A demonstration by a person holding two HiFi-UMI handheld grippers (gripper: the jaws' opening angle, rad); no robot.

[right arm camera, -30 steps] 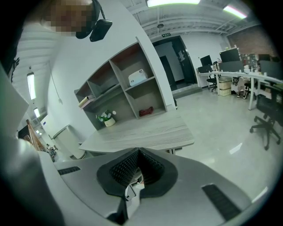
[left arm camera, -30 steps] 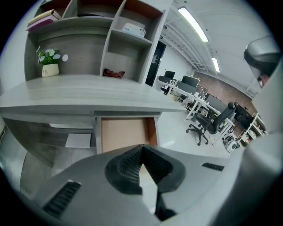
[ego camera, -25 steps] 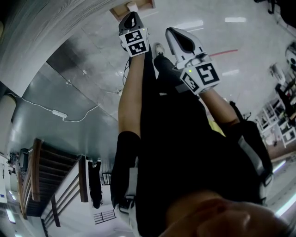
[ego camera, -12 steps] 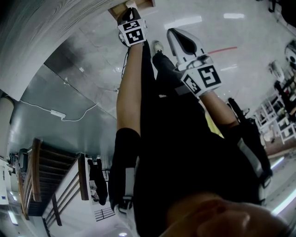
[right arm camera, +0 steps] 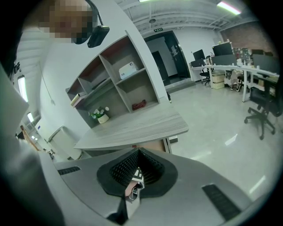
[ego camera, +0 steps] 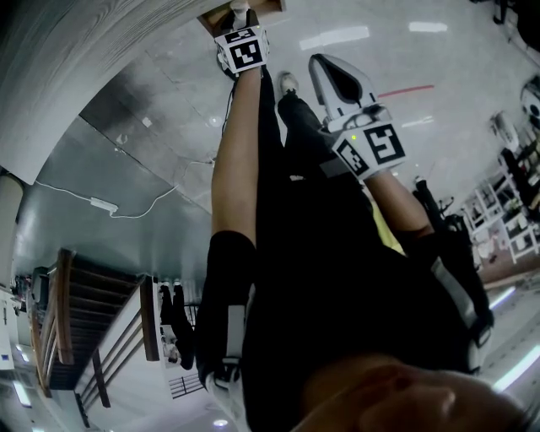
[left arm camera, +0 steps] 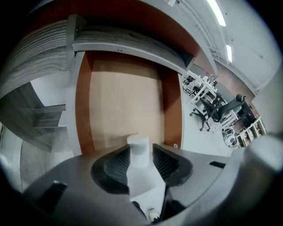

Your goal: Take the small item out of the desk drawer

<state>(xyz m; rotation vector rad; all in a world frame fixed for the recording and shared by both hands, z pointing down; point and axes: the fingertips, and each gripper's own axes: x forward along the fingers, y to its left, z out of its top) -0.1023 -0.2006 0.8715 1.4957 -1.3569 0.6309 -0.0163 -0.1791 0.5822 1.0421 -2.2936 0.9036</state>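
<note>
The place is a large open-plan office. Rows of white desks (right arm camera: 247,73) carrying dark monitors (right arm camera: 223,48), with black swivel chairs (right arm camera: 261,115) beside them, stand on a glossy pale floor (right arm camera: 208,123) under long ceiling strip lights (left arm camera: 216,11), and a dark doorway (right arm camera: 166,55) opens in the far wall. Nearer the camera, a grey wood-grain tabletop (right arm camera: 137,126) meets an open shelf unit (right arm camera: 117,84) that holds a small potted plant (right arm camera: 101,115) and a white box (right arm camera: 128,68), and an open drawer (left arm camera: 124,97) lined in pale board sits under the same grey wood-grain finish.
</note>
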